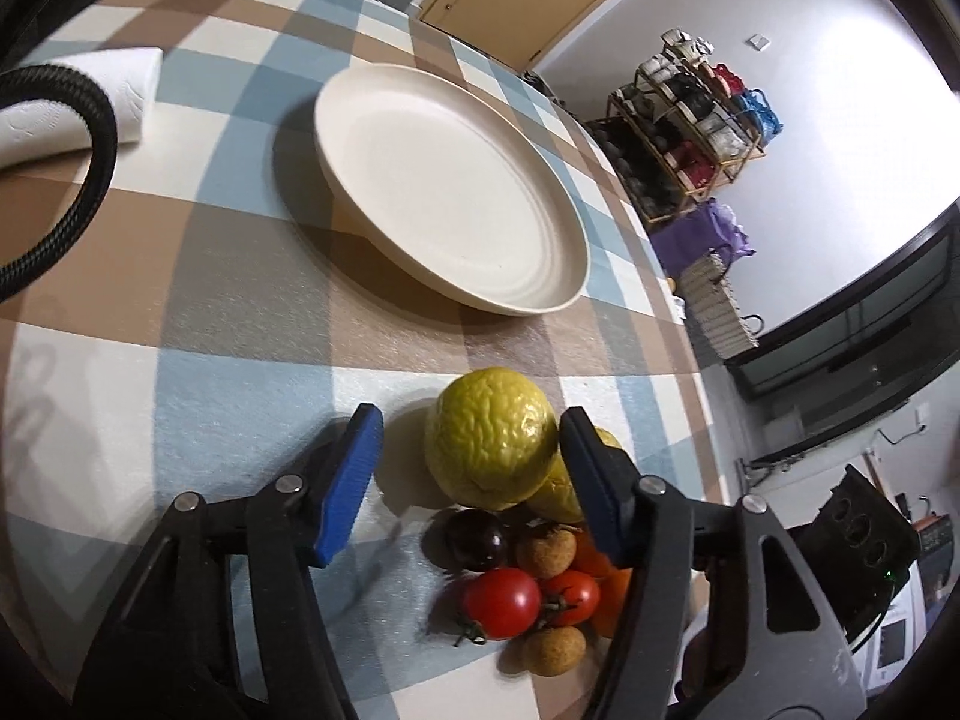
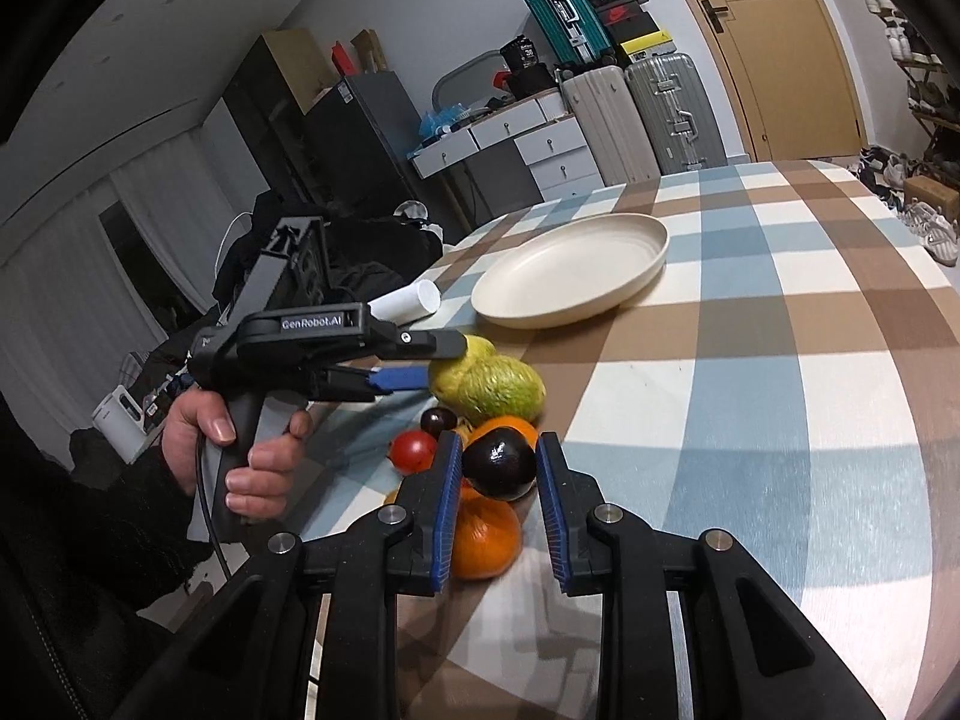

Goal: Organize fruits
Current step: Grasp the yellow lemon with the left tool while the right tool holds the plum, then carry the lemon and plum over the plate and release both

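- Your left gripper (image 1: 474, 474) sits at the bottom of the left wrist view with its jaws spread wide, gripping nothing; the wrinkled yellow-green fruit (image 1: 489, 438) lies between the blue pads, nearer the right-hand one.
- A second yellow-green fruit (image 1: 558, 489) peeks out behind that right pad — two of these in all, and the right wrist view shows them pressed together.
- Below them in the left wrist view you have two red tomatoes (image 1: 501, 600), side by side and touching, one dark plum-like fruit (image 1: 474, 537) and two small tan, rough-skinned round fruits (image 1: 546, 549), one above the tomatoes and one below.
- Two oranges (image 2: 483, 537) show in the right wrist view, near the bottom centre, one in front of the other.
- Your right gripper (image 2: 498, 498) is also parted, holding nothing; a dark avocado-like fruit (image 2: 501, 462) sits between its fingertips on top of the oranges, with a gap visible at the right pad.
- One cream plate (image 1: 540, 300) stands bare in the upper centre of the left wrist view, well apart from the fruit pile, on the checked tablecloth (image 1: 240, 300).
- One white paper-towel roll (image 1: 78, 102) lies at the upper left of that view.
- Your left hand (image 2: 240, 456) — at the middle left of the right wrist view — wraps the gripper's handle.
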Demonstrator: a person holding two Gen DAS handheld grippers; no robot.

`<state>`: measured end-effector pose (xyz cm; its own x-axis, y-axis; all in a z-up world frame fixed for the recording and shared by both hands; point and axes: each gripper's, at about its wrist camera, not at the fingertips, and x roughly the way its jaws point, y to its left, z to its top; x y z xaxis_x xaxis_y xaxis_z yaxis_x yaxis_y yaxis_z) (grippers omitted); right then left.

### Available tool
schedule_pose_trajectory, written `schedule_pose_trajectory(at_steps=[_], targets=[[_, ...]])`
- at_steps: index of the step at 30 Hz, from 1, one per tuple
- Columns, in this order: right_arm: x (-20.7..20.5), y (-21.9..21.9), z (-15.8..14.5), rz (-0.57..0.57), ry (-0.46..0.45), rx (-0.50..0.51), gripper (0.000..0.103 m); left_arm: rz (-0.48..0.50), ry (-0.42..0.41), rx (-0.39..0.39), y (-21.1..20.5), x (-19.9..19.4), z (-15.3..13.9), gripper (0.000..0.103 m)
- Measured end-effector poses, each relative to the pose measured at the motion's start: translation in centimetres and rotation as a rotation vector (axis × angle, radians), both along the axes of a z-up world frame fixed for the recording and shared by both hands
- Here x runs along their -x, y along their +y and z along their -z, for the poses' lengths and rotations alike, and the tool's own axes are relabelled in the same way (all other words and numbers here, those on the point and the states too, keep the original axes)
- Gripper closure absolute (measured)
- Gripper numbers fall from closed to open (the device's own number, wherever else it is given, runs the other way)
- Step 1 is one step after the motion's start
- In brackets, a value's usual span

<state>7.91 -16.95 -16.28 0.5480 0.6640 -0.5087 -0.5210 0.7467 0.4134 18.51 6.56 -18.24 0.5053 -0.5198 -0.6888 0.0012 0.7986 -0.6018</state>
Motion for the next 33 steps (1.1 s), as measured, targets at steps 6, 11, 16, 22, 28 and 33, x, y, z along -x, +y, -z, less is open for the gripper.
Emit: schedule_pose_trajectory(at_steps=[6, 11, 16, 22, 28, 33], targets=[[-0.5, 0.6, -0.7, -0.010, -0.006, 0.008, 0.078, 0.041, 0.003, 0.050, -0.8, -1.2, 0.6, 0.057], [-1.0, 1.0, -1.1, -0.012, -0.008, 0.006, 0.078, 0.043, 0.005, 0.077, -0.8, -1.6, 0.9, 0.058], [-2.2, 1.5, -1.5, -0.014, -0.005, 0.006, 0.078, 0.033, 0.002, 0.092, 0.0, -1.6, 1.0, 0.058], [-4.6, 2.4, -2.2, -0.021, 0.002, 0.001, 0.078, 0.031, -0.022, 0.118, 1.0, -1.5, 0.4, 0.058], [-8.2, 2.9, -3.1, -0.012, 0.011, -0.021, 0.078, 0.021, -0.083, 0.135, 2.3, -2.0, -2.1, 0.058], [-12.2, 3.0, -4.4, -0.006, 0.014, -0.050, 0.078, 0.022, -0.127, 0.130, 3.2, -4.7, -4.4, 0.058]])
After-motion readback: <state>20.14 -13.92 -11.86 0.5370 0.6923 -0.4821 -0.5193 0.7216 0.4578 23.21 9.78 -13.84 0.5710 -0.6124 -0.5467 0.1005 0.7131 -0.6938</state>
